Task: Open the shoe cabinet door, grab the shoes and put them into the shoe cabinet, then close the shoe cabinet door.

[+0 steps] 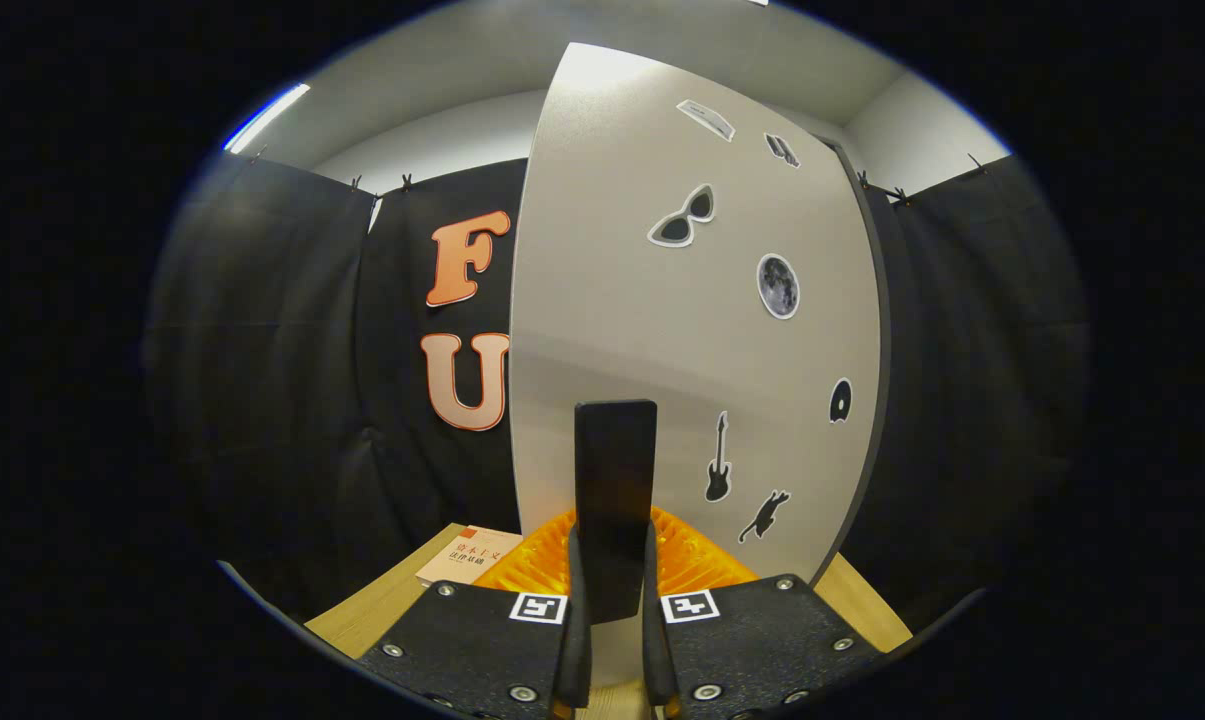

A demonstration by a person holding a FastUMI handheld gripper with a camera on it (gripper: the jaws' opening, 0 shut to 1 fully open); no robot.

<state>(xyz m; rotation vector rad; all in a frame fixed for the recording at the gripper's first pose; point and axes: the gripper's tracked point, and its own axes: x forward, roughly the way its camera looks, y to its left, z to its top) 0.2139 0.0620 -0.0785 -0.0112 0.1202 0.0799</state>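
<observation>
At lower centre, the gripper [614, 590] clamps a dark upright handle [615, 490] between both fingers; the pale shoe cabinet door [602, 330] stands tall, long axis vertical, stickers [777, 286] at right.

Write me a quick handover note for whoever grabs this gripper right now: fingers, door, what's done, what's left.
Gripper: fingers closed on the dark upright door handle, which stands between them.
Cabinet door: grey panel with stickers, right ahead of the fingers; whether it is shut or ajar cannot be told from here.
A book lies on the wooden surface beside the fingers.
Done: handle gripped.
Left: likely swing the door, load the shoes, close it.
</observation>
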